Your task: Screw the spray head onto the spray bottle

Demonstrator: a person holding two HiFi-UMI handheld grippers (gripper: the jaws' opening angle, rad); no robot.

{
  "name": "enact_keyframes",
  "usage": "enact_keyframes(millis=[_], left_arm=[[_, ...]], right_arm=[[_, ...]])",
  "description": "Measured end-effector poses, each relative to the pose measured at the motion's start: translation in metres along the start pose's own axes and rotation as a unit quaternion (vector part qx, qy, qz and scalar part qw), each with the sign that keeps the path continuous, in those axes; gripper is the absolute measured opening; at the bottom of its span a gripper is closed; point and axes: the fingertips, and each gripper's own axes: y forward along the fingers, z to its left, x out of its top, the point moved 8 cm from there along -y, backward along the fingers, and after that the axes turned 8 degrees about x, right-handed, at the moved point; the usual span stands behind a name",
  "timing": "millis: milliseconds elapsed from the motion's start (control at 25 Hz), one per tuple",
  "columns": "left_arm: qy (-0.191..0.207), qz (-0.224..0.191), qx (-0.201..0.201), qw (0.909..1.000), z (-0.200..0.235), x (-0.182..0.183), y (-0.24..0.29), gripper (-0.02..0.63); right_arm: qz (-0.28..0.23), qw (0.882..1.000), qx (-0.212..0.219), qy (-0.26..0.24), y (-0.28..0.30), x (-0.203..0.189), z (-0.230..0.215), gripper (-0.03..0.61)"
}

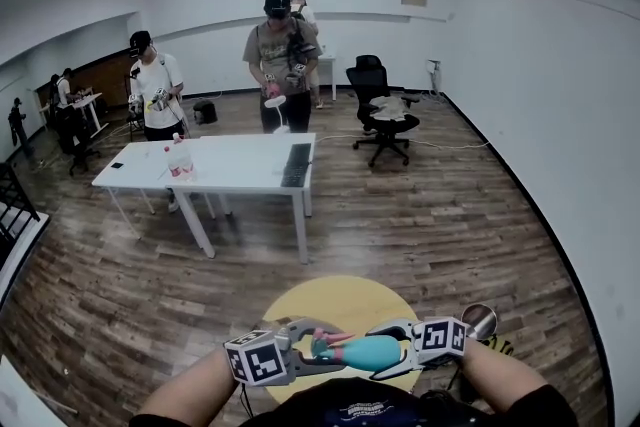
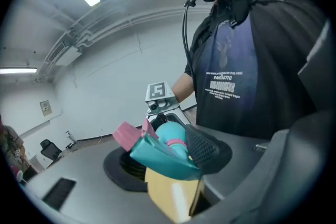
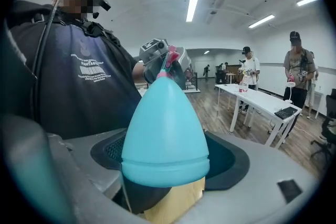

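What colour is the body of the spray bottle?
Turquoise. The spray bottle shows best in the right gripper view, where its body fills the middle.

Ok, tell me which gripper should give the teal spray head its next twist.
Left. The left gripper grips the teal plastic spray head with pink nozzle; the right gripper clamps the teal egg-shaped plastic bottle, so it probably best just steadies that.

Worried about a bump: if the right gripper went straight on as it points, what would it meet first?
The right gripper clamps the spray bottle; straight on, the bottle's neck would likely press into the spray head in the left gripper.
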Motion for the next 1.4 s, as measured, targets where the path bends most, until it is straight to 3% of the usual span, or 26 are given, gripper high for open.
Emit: enact_keyframes(millis=[80,160,200,240,280,320,440,480,520,560,600,640,680,760,880,920,1000,1080,1240,1320,1400], left_arm=[[-0.042,-0.012,-0.002,0.999,0.002,0.001,0.002,0.243],[-0.124,-0.045,0.018,0.9911,0.01,-0.006,-0.003,0.253],[-0.172,-0.068,0.039,0.9819,0.015,-0.015,-0.01,0.258],[-0.226,-0.096,0.064,0.9671,0.021,-0.026,-0.021,0.306],[-0.285,-0.133,0.093,0.9445,0.026,-0.038,-0.037,0.32],[-0.346,-0.176,0.126,0.9132,0.029,-0.051,-0.058,0.339],[-0.488,-0.29,0.235,0.7893,0.03,-0.098,-0.127,0.342],[-0.515,-0.305,0.262,0.7569,0.029,-0.112,-0.145,0.342],[-0.533,-0.307,0.279,0.7376,0.028,-0.123,-0.157,0.342],[-0.541,-0.3,0.286,0.7316,0.028,-0.129,-0.162,0.342],[-0.542,-0.29,0.283,0.7364,0.028,-0.128,-0.16,0.342],[-0.537,-0.281,0.269,0.749,0.029,-0.122,-0.154,0.342],[-0.525,-0.27,0.248,0.7682,0.032,-0.112,-0.143,0.342],[-0.481,-0.229,0.195,0.8237,0.039,-0.084,-0.111,0.342],[-0.36,-0.128,0.11,0.9175,0.044,-0.047,-0.05,0.342],[-0.311,-0.101,0.077,0.9419,0.041,-0.038,-0.034,0.331],[-0.206,-0.063,0.026,0.9761,0.03,-0.019,-0.013,0.223],[-0.113,-0.031,0.003,0.993,0.02,-0.008,-0.006,0.224],[0.002,0.017,-0.015,0.9997,0.012,0.0,0.001,0.224],[0.034,0.028,-0.023,0.9988,0.007,0.001,0.004,0.224],[0.014,0.027,-0.028,0.9992,0.006,-0.001,0.005,0.225]], right_arm=[[-0.012,1.0,0.01,0.01,-0.002,-0.001,0.001,0.426],[-0.046,0.999,0.016,0.025,-0.008,0.002,-0.003,0.426],[-0.065,0.997,0.015,0.032,-0.012,0.003,-0.007,0.426],[-0.083,0.996,0.013,0.039,-0.016,0.002,-0.011,0.426],[-0.101,0.994,0.008,0.049,-0.021,0.0,-0.014,0.426],[-0.12,0.991,0.001,0.062,-0.027,-0.004,-0.018,0.426],[-0.177,0.977,-0.041,0.111,-0.049,-0.013,-0.025,0.426],[-0.189,0.973,-0.055,0.12,-0.056,-0.013,-0.028,0.426],[-0.196,0.97,-0.065,0.125,-0.062,-0.012,-0.03,0.426],[-0.198,0.969,-0.072,0.125,-0.065,-0.011,-0.032,0.426],[-0.196,0.97,-0.074,0.122,-0.067,-0.009,-0.035,0.426],[-0.19,0.972,-0.072,0.118,-0.065,-0.006,-0.036,0.426],[-0.178,0.975,-0.069,0.112,-0.06,-0.001,-0.037,0.426],[-0.143,0.983,-0.062,0.095,-0.045,0.009,-0.038,0.426],[-0.1,0.993,-0.036,0.054,-0.02,0.024,-0.036,0.426],[-0.088,0.995,-0.024,0.044,-0.013,0.027,-0.035,0.426],[-0.07,0.997,0.006,0.039,-0.005,0.026,-0.03,0.427],[-0.065,0.996,0.033,0.045,-0.002,0.02,-0.022,0.428],[-0.024,0.999,0.035,0.025,0.004,0.014,-0.013,0.428],[-0.008,0.999,0.038,0.018,0.007,0.012,-0.01,0.426],[-0.014,0.999,0.046,0.025,0.007,0.01,-0.01,0.419]])
